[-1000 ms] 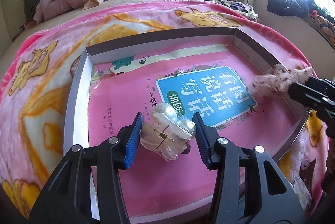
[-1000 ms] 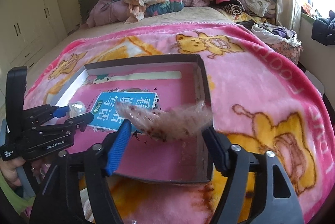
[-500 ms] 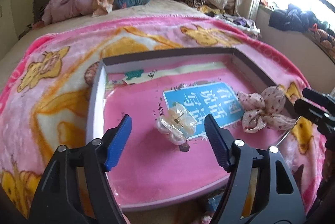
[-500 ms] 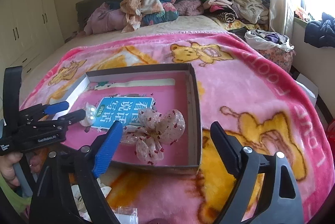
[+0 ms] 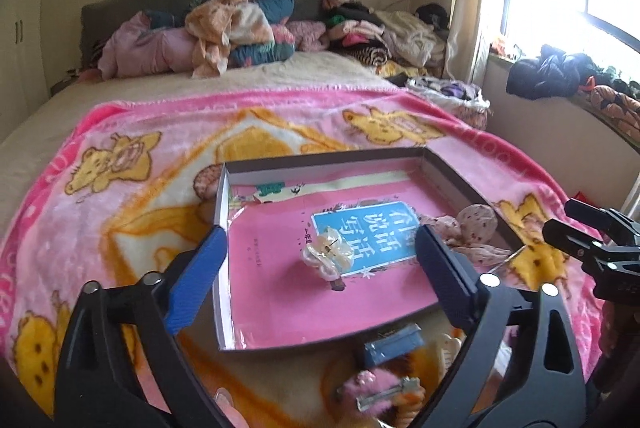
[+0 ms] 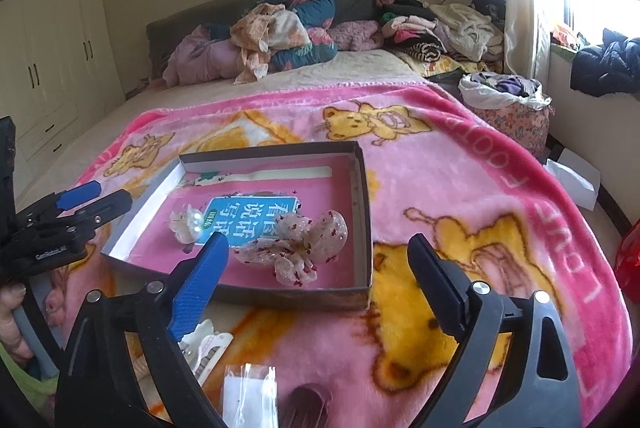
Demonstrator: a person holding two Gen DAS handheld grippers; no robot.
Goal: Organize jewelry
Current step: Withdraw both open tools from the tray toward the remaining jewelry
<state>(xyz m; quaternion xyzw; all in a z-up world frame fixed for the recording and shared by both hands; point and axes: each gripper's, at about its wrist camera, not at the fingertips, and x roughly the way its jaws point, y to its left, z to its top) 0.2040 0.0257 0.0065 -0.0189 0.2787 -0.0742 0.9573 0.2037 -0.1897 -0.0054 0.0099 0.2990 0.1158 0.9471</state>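
While both claws hung empty, the left gripper (image 5: 320, 264) and right gripper (image 6: 320, 268) spread wide, the clear hair clip (image 5: 329, 256) lay in the box (image 6: 362, 187) on the pink book (image 5: 280, 292), the spotted bow (image 6: 304, 248) just beside it. Near the box's front edge, a blue item (image 5: 394, 342) and a pink hairpin (image 5: 384, 388) were blurred, partly hidden by the left finger

clear clip (image 5: 327, 256), spotted bow (image 6: 301, 248) in box (image 6: 362, 187)
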